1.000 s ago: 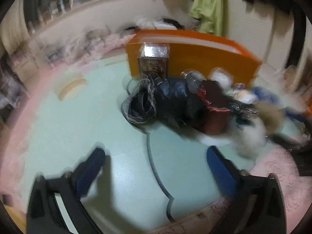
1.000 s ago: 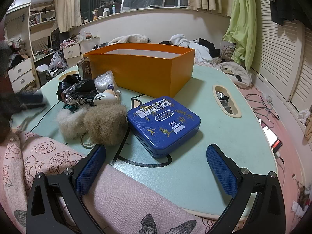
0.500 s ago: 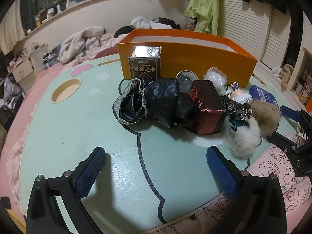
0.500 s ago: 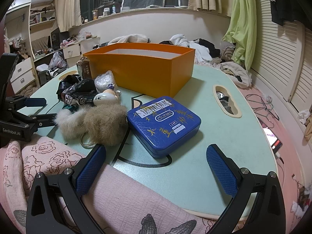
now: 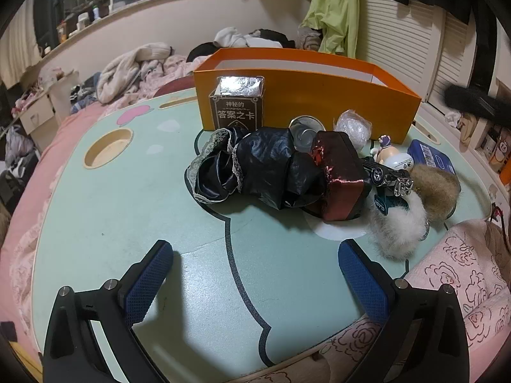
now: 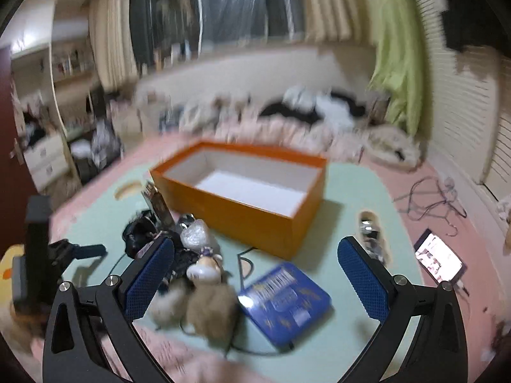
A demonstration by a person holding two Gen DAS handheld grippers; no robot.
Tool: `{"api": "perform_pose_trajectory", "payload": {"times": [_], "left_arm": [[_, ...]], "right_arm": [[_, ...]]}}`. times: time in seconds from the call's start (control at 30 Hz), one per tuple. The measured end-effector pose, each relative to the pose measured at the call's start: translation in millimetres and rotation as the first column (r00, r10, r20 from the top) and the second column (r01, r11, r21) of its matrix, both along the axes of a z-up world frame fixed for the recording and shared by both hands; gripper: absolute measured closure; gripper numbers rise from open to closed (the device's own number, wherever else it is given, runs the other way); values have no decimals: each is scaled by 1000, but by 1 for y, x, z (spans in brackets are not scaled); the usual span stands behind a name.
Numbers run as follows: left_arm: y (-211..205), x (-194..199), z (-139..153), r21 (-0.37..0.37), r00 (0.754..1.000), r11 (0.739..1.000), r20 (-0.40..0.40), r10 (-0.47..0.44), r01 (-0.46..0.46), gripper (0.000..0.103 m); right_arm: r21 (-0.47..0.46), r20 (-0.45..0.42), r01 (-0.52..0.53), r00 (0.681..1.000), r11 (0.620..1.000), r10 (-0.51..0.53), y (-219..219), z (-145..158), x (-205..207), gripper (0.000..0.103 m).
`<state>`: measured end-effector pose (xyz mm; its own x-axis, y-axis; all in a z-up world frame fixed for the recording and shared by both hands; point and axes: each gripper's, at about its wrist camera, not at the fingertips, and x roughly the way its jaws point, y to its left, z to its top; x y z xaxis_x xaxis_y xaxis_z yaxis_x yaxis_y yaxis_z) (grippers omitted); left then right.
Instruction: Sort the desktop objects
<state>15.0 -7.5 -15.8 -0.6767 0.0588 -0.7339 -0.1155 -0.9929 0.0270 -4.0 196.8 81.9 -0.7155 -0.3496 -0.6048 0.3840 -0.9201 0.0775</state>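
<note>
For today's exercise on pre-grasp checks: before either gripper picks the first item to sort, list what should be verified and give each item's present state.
1. Left gripper open and empty: ok.
2. Right gripper open and empty: ok.
3. Orange box empty, ready to receive: ok.
4. Blue tin lies apart from the pile, top unobstructed: ok.
5. Dark red box free to lift: not ok, black fabric lies against it.
6. Right wrist view sharp enough to aim: not ok, blurred.
</note>
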Motion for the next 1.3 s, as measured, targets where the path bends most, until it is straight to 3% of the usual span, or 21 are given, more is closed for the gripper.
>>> {"api": "perform_pose_trajectory", "payload": {"times": [0.17, 0.43, 0.5, 0.57, 0.73, 1.07, 1.3], "left_arm": [[-1, 1, 1, 0, 1000, 1000, -1, 4, -4, 0], [-2, 2, 0, 0, 1000, 1000, -2, 4, -4, 0], [-2, 2, 1, 0, 1000, 1000, -2, 4, -4, 0], [-2, 3, 1, 1, 1000, 1000, -1, 4, -4, 0], [-2, 3, 0, 1, 1000, 1000, -2, 4, -4, 0], [-3, 5, 1, 1, 1000, 1000, -2, 4, -4, 0], [-4, 6, 0, 1, 1000, 1000, -3, 4, -4, 0]], "right_arm": [[13, 164, 46, 985, 999, -47, -26, -8, -50, 1], [72, 188, 146, 970, 987, -157, -12, -34, -85, 1], [37, 200, 157, 966, 987, -161, -2, -32, -85, 1], [-9, 190, 151, 971, 989, -146, 5, -24, -76, 1], [30, 103, 122, 987, 992, -125, -10, -3, -62, 1], [42, 101, 81, 991, 996, -85, -29, -4, -61, 1], [-88, 54, 10, 999, 996, -6, -6, 2, -11, 1]]}}
